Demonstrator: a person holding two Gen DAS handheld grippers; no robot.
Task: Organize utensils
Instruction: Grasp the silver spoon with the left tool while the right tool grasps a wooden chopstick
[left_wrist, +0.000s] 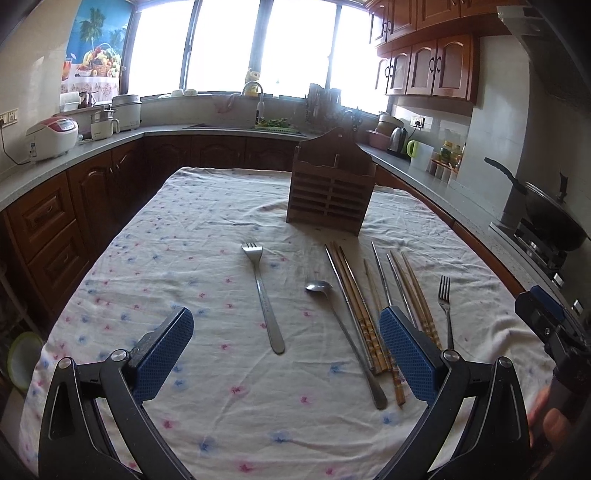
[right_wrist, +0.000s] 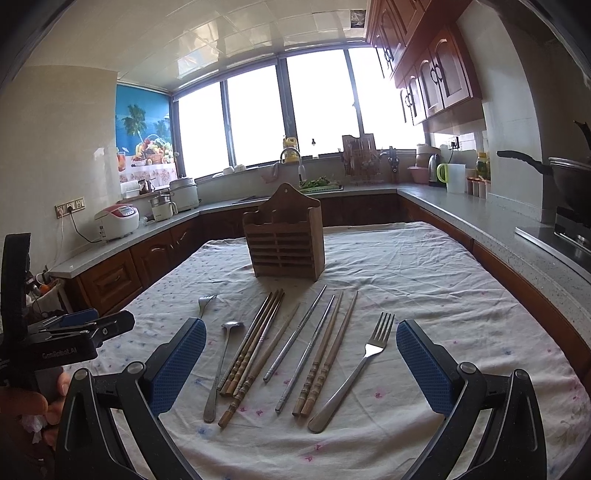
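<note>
Both tongs, left (left_wrist: 286, 338) and right (right_wrist: 301, 347), hung spread and empty; a clean pinch mid-handle on the steel fork (right_wrist: 354, 373) would best suit the slatted wooden holder (right_wrist: 284, 242).

A rice cooker (left_wrist: 51, 138) stands on the counter (left_wrist: 155, 130); a kettle (right_wrist: 433, 168) is near the wall, a wok (left_wrist: 554, 210) on the stove.

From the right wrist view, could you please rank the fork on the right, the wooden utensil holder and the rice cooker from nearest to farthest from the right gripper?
1. Fork, lying between the open right gripper fingers.
2. Wooden utensil holder, mid-table, ahead.
3. Rice cooker, far-left counter.
</note>
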